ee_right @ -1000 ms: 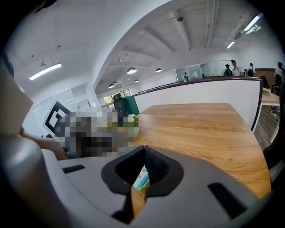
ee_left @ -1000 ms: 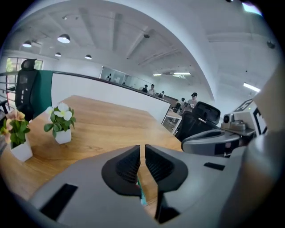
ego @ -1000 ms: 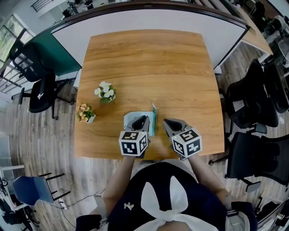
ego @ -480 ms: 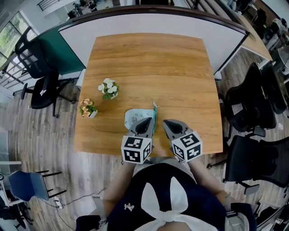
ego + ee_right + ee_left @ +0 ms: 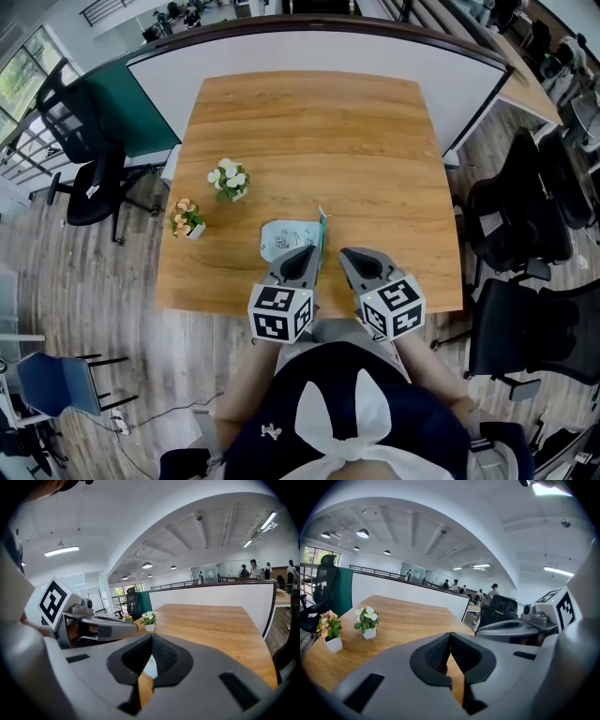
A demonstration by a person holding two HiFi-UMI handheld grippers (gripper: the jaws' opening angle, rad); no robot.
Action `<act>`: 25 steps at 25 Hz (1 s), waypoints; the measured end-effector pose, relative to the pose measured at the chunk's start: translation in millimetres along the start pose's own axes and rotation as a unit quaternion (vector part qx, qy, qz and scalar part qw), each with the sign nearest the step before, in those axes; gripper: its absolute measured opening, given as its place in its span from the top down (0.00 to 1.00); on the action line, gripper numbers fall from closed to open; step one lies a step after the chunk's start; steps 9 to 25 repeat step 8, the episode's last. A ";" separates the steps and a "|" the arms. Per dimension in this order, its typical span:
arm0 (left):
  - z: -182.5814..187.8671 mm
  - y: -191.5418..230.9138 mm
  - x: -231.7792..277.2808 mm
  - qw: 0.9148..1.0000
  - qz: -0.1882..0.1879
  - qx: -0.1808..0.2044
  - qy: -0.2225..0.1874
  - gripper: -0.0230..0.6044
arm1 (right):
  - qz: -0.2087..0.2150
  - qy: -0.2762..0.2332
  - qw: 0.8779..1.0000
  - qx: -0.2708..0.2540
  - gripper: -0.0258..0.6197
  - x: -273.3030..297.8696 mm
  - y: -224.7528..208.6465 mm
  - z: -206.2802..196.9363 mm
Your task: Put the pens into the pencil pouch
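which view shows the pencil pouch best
The head view: it shows the pencil pouch from above, nearly whole, with only its near edge covered by the left hand-held gripper. The right gripper view gives just a pale sliver of it, low in the middle. The left gripper view shows none of it.

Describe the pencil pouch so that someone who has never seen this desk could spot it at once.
On the square wooden table, look near the person's edge, just ahead of the left gripper. The pencil pouch lies flat there, pale with a teal right edge. Its neighbours to the left, a white-flowered pot and a pink-flowered pot, stand upright.
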State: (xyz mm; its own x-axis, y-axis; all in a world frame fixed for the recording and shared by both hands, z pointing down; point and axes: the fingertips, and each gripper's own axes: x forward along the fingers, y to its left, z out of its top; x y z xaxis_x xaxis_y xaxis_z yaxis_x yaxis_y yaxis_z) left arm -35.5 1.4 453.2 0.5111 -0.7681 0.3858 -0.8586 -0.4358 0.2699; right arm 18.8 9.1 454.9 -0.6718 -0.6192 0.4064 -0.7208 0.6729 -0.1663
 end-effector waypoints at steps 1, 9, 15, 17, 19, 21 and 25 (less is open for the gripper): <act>-0.9 -0.9 -2.5 1.000 0.001 0.000 -0.001 0.93 | 0.001 -0.001 1.000 -0.001 0.96 -2.1 2.4 -0.4; -9.7 -6.9 -16.7 1.000 -0.001 -0.003 -0.008 0.93 | 0.000 -0.003 1.000 -0.008 0.96 -13.8 15.4 -7.8; -9.7 -6.9 -16.7 1.000 -0.001 -0.003 -0.008 0.93 | 0.000 -0.003 1.000 -0.008 0.96 -13.8 15.4 -7.8; -9.7 -6.9 -16.7 1.000 -0.001 -0.003 -0.008 0.93 | 0.000 -0.003 1.000 -0.008 0.96 -13.8 15.4 -7.8; -9.7 -6.9 -16.7 1.000 -0.001 -0.003 -0.008 0.93 | 0.000 -0.003 1.000 -0.008 0.96 -13.8 15.4 -7.8; -9.7 -6.9 -16.7 1.000 -0.001 -0.003 -0.008 0.93 | 0.000 -0.003 1.000 -0.008 0.96 -13.8 15.4 -7.8; -9.7 -6.9 -16.7 1.000 -0.001 -0.003 -0.008 0.93 | 0.000 -0.003 1.000 -0.008 0.96 -13.8 15.4 -7.8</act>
